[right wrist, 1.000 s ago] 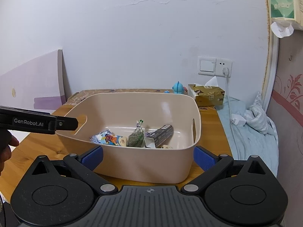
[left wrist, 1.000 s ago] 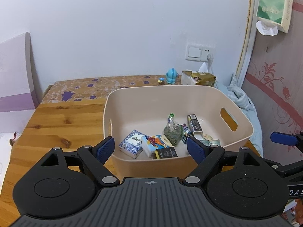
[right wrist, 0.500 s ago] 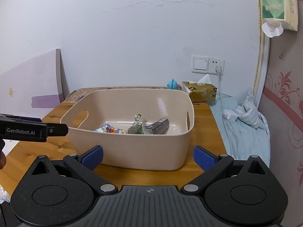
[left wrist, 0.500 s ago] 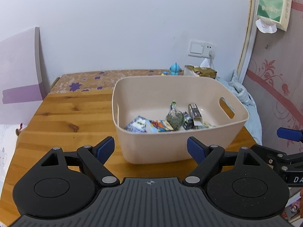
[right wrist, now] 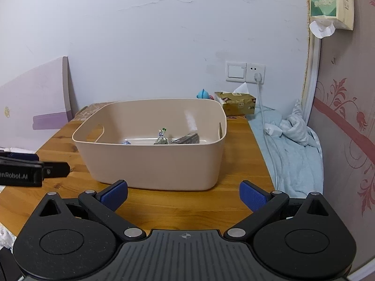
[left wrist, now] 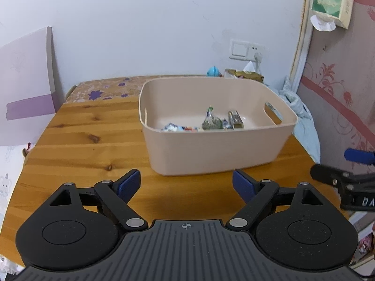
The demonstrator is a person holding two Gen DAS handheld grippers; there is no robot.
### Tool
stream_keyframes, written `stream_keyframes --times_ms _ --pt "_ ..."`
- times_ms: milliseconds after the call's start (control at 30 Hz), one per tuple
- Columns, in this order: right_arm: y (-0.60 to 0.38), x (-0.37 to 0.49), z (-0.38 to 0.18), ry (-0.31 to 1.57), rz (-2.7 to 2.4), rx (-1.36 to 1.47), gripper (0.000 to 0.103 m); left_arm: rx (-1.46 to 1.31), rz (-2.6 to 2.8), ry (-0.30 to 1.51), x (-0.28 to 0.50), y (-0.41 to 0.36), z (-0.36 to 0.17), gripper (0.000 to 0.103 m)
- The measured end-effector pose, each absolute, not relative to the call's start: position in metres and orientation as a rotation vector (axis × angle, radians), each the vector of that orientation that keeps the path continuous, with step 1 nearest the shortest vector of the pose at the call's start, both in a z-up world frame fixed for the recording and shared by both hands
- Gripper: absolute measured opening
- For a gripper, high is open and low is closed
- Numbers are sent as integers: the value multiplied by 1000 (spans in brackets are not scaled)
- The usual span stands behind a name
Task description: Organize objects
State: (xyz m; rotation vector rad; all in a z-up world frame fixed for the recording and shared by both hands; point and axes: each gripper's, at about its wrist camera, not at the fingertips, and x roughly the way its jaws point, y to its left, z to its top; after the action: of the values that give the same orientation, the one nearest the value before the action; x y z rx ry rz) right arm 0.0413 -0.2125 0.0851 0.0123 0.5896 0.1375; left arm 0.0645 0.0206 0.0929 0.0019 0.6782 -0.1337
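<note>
**Both grippers empty, bin on table ahead**

Far left: a lilac panel (left wrist: 25, 79) leans against the white wall. Next to it, the wooden table (left wrist: 77, 140), with a floral-patterned strip along its back edge.

Left gripper (left wrist: 186, 185): jaws spread wide, having just opened slightly further; nothing between the blue pads, only bare tabletop beneath. It sits short of the bin, not touching it.

Centre-right of the table: beige bin (left wrist: 211, 154), upright, handle cut-outs in its end walls. Inside on the floor lie a mesh pouch (left wrist: 211, 123), a dark narrow box (left wrist: 235, 119) just beside it, and colourful packets (left wrist: 180, 128) to the left of the pouch.

Right gripper (right wrist: 184, 196): jaws likewise wide apart, empty, near the bin's front wall without contact.

Behind the bin: small blue toy (right wrist: 203, 93), gold tissue box (right wrist: 238, 103). Right of the table edge, a crumpled pale-blue blanket (right wrist: 293, 145).
</note>
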Motion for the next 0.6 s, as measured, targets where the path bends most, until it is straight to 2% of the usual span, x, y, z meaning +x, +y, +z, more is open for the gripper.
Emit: stream_keyframes --times_ms 600 --pt "-216 7 85 580 140 53 103 5 -137 662 16 19 98 89"
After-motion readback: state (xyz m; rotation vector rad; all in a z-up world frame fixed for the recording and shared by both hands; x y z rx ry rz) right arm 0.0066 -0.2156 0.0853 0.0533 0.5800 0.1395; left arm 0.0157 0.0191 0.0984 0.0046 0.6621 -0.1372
